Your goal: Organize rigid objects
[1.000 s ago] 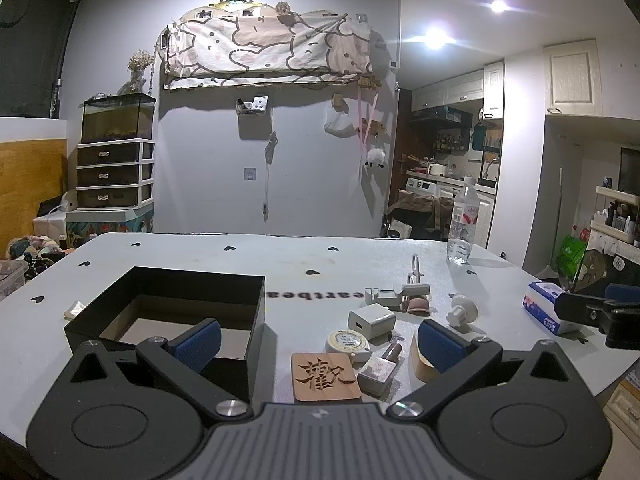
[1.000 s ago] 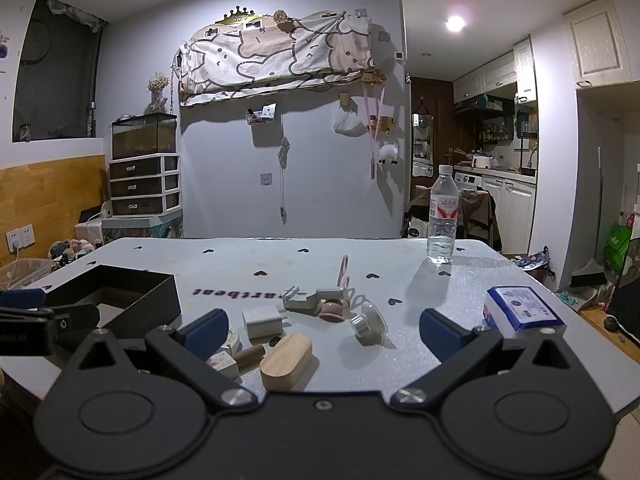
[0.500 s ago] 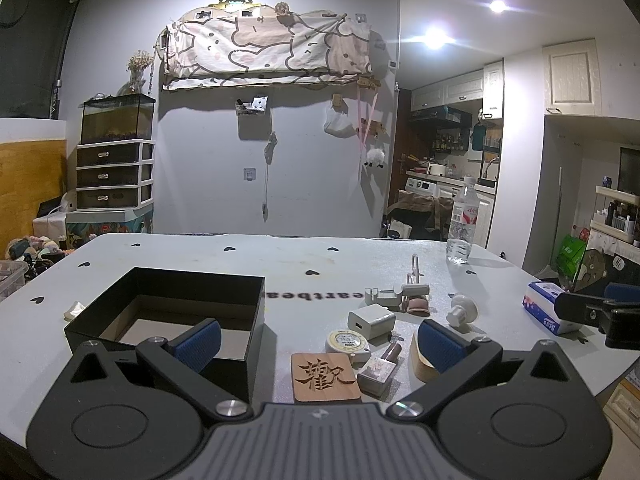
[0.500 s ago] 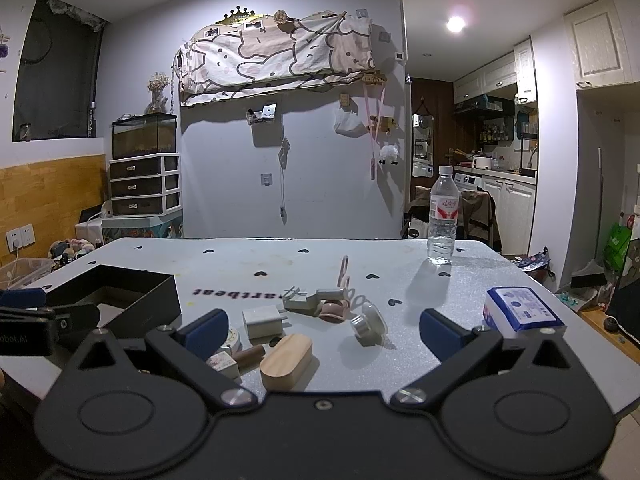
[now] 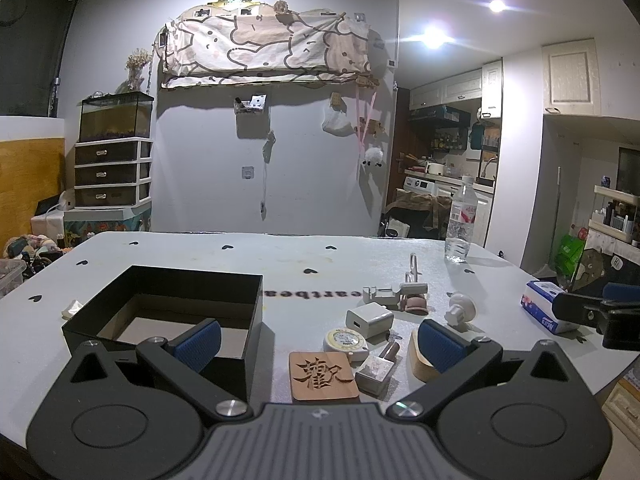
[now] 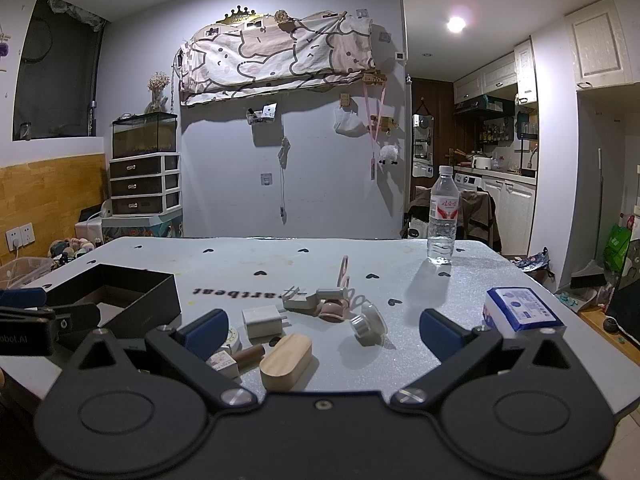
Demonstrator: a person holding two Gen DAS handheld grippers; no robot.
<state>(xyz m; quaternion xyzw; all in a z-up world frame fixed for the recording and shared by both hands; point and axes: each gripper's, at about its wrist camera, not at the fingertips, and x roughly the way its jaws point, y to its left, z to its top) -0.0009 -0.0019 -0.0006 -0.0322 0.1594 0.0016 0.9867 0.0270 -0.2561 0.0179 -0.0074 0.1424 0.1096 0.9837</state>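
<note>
Nothing sorted yet, by my read. My left claw (image 5: 318, 342) and right claw (image 6: 322, 330) both spread wide, empty, low over the near tabletop (image 5: 200, 252) edge. Square carved wooden coaster (image 5: 323, 375), rounded wooden block (image 6: 286, 361), white charger cube (image 5: 369, 319) sit loose, clustered just right of the open black box (image 5: 160, 312), which looks empty.

Left view: pale oval wooden block (image 5: 420, 360) partly hidden behind right blue pad of left tongs (image 5: 318, 344); open black square box (image 5: 168, 312) has its near corner covered by the other pad. Right view: round white tape measure (image 6: 232, 338) mostly hidden behind right tongs (image 6: 320, 328); black box cut by left tongs' arm. Print on blue-white tissue pack (image 6: 520, 312) too small to read.
</note>
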